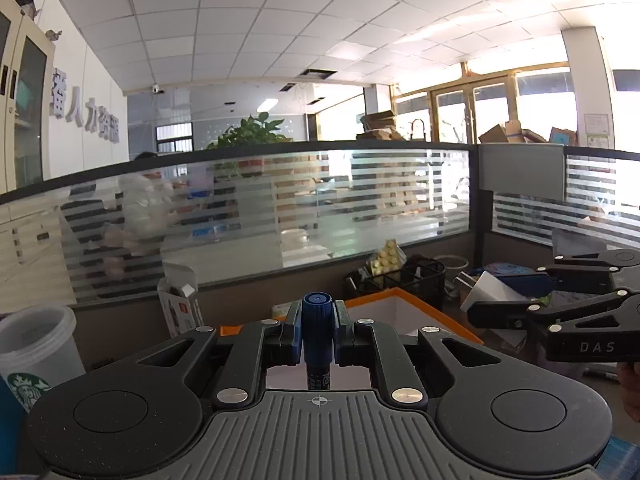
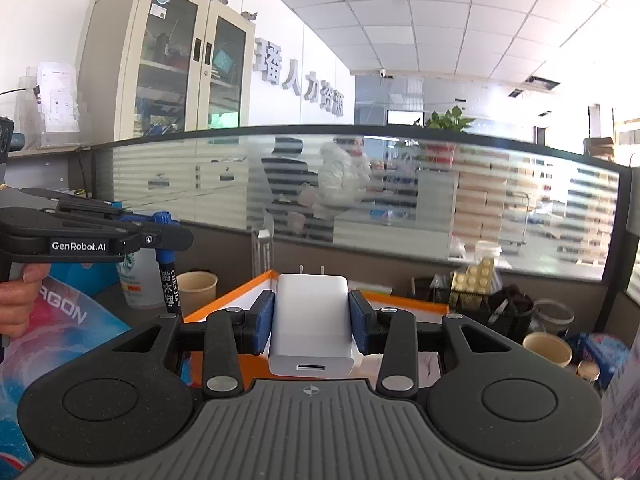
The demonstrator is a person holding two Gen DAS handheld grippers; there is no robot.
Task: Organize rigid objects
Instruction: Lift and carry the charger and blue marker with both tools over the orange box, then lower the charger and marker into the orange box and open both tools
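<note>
Left gripper (image 1: 316, 334) has its fingers pinching a blue-capped marker (image 1: 316, 320) upright, lower barrel hidden. Right gripper (image 2: 312, 320) squeezes a white charger (image 2: 310, 320), prongs up. Beyond, the orange-rimmed box (image 2: 400, 302) is mostly blocked.

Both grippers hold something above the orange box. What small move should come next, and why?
Probably lower the right gripper toward the orange box. It is shut on the white charger, which hangs above the box; the left gripper holds the blue marker nearby.
</note>
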